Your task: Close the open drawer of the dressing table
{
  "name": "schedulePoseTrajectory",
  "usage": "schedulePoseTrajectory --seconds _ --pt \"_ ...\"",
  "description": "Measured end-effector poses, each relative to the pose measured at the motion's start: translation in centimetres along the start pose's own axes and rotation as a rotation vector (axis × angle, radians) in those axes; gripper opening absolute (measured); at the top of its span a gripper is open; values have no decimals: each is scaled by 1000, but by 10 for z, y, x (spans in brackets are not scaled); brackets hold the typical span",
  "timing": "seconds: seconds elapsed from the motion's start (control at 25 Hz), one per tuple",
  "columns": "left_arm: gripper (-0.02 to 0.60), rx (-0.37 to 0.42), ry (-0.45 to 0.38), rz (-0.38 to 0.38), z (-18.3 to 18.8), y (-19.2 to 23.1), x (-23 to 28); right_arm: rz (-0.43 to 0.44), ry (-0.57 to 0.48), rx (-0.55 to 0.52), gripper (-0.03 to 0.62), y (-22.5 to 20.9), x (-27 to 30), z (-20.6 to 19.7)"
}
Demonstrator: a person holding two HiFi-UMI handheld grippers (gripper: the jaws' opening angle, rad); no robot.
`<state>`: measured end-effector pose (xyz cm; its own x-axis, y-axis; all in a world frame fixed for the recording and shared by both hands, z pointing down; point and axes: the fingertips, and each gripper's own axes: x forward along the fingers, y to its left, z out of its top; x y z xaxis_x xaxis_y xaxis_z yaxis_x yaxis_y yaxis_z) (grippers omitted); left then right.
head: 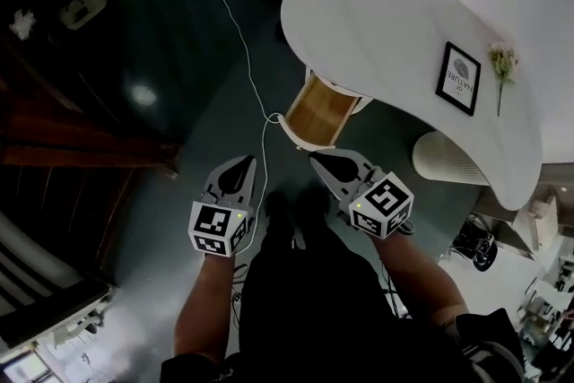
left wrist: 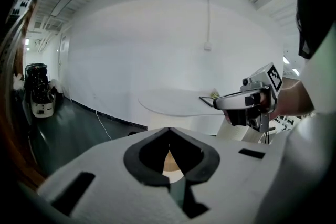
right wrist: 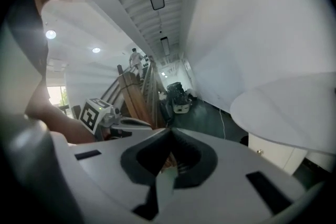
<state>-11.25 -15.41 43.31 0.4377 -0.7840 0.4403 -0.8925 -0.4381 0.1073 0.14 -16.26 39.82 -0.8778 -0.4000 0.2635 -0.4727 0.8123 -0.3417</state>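
Note:
The white dressing table (head: 377,22) fills the upper right of the head view. Its drawer (head: 318,112) stands pulled out toward me, showing a wood-coloured inside. My left gripper (head: 244,161) hovers over the dark floor just left of and below the drawer front, shut on nothing. My right gripper (head: 315,158) is also shut and empty, with its tip just below the drawer's front edge. In the left gripper view the closed jaws meet at the left gripper's tip (left wrist: 169,129), with the table top (left wrist: 173,102) and right gripper (left wrist: 233,102) beyond.
A framed picture (head: 458,78) and a small flower sprig (head: 502,63) lie on the table top. A white ribbed stool (head: 447,159) stands right of the drawer. A white cable (head: 247,58) runs across the floor to the drawer. A wooden staircase (head: 81,143) is on the left.

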Motion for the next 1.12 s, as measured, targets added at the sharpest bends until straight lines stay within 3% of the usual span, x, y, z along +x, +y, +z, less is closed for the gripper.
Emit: schedulePoseTrajectory --seconds 0.4,0.64,1.12 --pt "9 -110 76 -113 -84 41 73 -151 161 134 6 -46 36 -107" --pt "9 -110 111 -197 -148 50 122 -241 174 192 18 -76 66 -180" --pt "9 -121 171 -271 -269 60 219 -400 165 313 12 -146 100 -325"
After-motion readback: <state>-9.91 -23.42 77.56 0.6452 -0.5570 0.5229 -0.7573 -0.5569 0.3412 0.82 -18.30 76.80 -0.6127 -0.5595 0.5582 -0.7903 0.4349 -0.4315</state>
